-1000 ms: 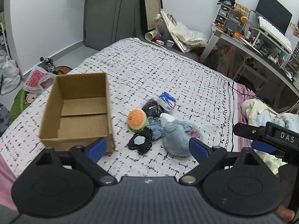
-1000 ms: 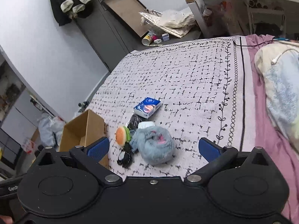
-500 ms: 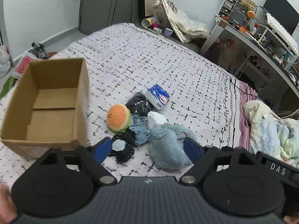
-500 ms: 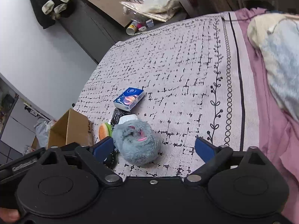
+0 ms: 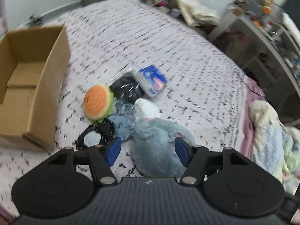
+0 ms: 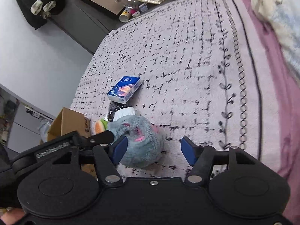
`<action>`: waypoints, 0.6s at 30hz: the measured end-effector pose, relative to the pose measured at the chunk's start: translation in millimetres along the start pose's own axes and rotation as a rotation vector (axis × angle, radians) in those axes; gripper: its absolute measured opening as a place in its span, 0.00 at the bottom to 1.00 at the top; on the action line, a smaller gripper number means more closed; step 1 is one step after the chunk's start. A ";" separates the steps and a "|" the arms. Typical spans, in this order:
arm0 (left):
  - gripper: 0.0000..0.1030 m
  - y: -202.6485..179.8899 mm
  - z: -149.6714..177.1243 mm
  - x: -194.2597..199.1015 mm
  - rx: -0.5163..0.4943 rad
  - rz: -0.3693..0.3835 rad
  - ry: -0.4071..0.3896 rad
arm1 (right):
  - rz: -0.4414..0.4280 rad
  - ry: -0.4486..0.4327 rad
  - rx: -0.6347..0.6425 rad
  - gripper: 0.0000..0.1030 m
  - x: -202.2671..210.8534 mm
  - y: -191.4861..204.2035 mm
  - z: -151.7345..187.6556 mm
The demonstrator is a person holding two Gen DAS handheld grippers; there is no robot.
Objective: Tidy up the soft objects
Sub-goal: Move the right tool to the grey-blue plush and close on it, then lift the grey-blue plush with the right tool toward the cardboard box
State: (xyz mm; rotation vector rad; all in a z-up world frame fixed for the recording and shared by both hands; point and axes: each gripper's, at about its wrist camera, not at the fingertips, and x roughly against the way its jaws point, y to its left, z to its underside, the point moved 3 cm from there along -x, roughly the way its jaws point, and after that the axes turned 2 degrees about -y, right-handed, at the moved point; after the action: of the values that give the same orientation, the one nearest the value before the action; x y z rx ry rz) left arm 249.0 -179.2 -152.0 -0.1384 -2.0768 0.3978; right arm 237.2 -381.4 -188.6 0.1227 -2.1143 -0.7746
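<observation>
left wrist view looks down on a bed with a white, black-flecked bedspread (image 5: 187, 60), and the picture is smeared by motion. the left gripper (image 5: 147, 151) has its blue pads apart and its jaws are closing; the grey plush toy (image 5: 157, 146) lies between them, its right side at or against the right pad, while bare bedspread shows between its left side and the left pad, so no grip shows. just beyond the plush lies a small heap: a burger-shaped plush (image 5: 98, 103) on the left, a black bundle (image 5: 127, 91) behind it, a blue tissue pack (image 5: 151, 80) farthest back, a white piece (image 5: 146, 108) touching the grey plush, a blue-grey fuzzy piece (image 5: 121, 125), and a black-and-white item (image 5: 93, 138) nearest the left pad. an open cardboard box (image 5: 48, 86) stands to the left of the heap, near it but not touching.

right wrist view shows the right gripper (image 6: 153, 150), pads apart and jaws closing too. the grey plush sits toward its left pad; whether it touches that pad cannot be told, and bare bedspread lies between it and the right pad. the left gripper's fingertip reaches in from the left beside the plush. a pale rumpled blanket (image 6: 277, 9) lies at the far right.
</observation>
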 end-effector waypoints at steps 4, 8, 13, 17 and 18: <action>0.50 0.9 1.9 -14.6 0.110 -0.040 0.034 | -0.026 0.043 -0.037 0.49 -17.6 -2.2 -1.5; 0.32 0.8 2.4 -24.5 0.192 -0.037 0.051 | -0.079 0.083 -0.090 0.30 -33.7 -3.5 0.3; 0.20 0.1 2.6 -16.6 0.189 -0.018 0.019 | -0.104 0.059 -0.082 0.24 -30.4 4.1 1.5; 0.19 7.4 8.2 -2.7 0.202 0.010 0.007 | -0.114 0.047 -0.071 0.22 -13.3 9.2 9.2; 0.18 8.5 8.9 1.5 0.201 0.017 0.000 | -0.118 0.040 -0.064 0.21 -8.1 12.0 11.0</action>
State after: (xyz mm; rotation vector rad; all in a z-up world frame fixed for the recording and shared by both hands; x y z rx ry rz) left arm 240.1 -172.8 -157.8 -0.0358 -2.0233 0.6141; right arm 236.1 -363.6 -192.2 0.2280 -2.0570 -0.9014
